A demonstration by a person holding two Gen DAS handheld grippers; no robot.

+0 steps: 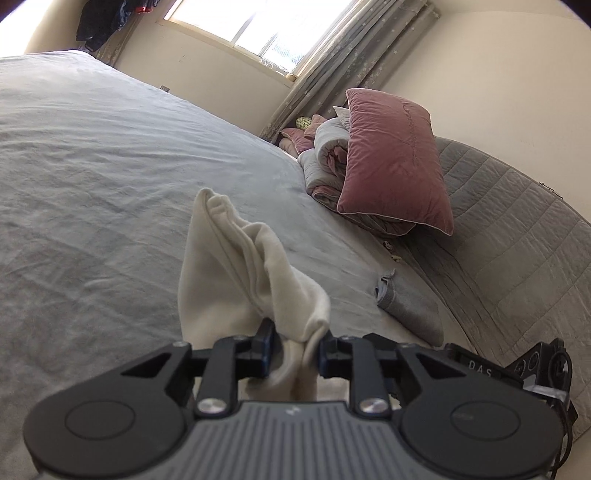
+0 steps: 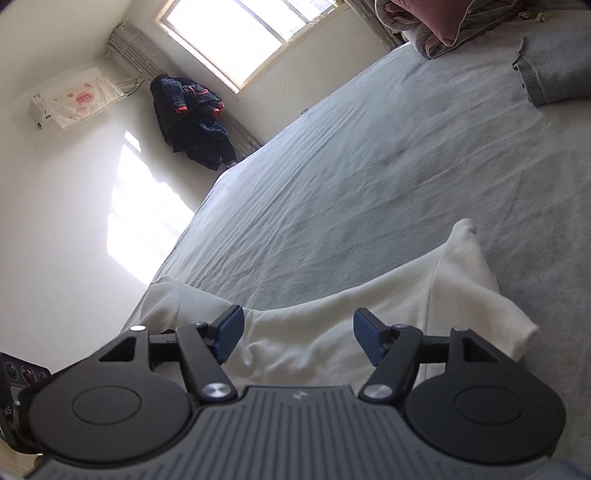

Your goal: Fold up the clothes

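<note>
While the left gripper [image 1: 293,341] is pinched nearly closed on a bunched fold of the cream garment [image 1: 236,266], I see the cloth standing up from its pads and draping down between the fingers toward the grey bedsheet [image 1: 92,166]. The only writing I can read in the left wrist view is "DAS" on a black part [image 1: 480,363] at the right edge. The pink pillow [image 1: 391,162] carries embroidered script, too small to read.

My right gripper [image 2: 299,338] has its jaws spread wide, blue pads apart and gripping nothing; the same cream garment [image 2: 332,314] lies flat on the sheet beneath and past them, one sleeve end [image 2: 513,325] sticking out to the right. The white cloth cover on the wall unit [image 2: 74,99] has a pink printed patch (text unreadable).

No containers as such. The pillow leans on a rolled pink-and-grey quilt [image 1: 325,162] by the quilted grey headboard [image 1: 517,240]. A folded grey knit garment [image 2: 546,70] sits on the sheet well apart from the cream one. A dark jacket [image 2: 192,118] hangs beside the window [image 2: 236,33].
</note>
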